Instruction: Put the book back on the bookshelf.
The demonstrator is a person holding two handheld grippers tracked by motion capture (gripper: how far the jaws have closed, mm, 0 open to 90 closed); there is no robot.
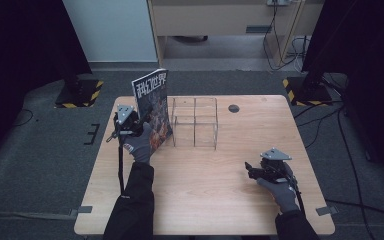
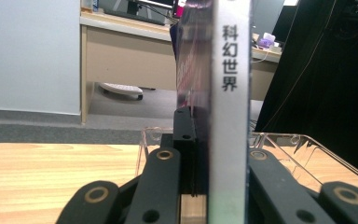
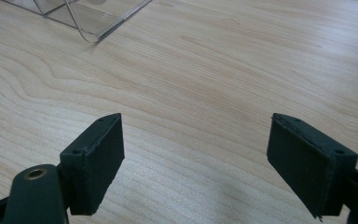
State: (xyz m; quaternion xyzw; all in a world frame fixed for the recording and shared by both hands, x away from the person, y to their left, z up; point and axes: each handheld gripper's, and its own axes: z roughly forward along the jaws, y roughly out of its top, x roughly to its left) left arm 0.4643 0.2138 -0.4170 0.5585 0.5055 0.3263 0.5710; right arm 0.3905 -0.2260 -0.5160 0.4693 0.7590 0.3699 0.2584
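Black fingers [image 2: 186, 154] of the left gripper [image 1: 130, 125] are clamped on a magazine [image 1: 152, 107], which is held upright on its lower edge. In the left gripper view the spine [image 2: 228, 116] runs vertically between the fingers, printed characters reading top to bottom. The long axis of the magazine stands nearly vertical, with the cover leaning slightly.

Key relation: a clear plastic rack [image 1: 195, 122] stands just to the right of the magazine on the wooden surface [image 1: 205, 190], with its upright dividers forming slots. The magazine rests close beside the rack's left wall, outside the slots; whether it touches the wall cannot be determined. The left gripper is the nearer one to the rack. Insertion would probably call for a lift and a short shift to the right.

Right gripper [image 1: 260, 170] fingers [image 3: 95, 158] are spread wide, holding nothing, just above bare surface, well apart from the rack [image 3: 88, 18].
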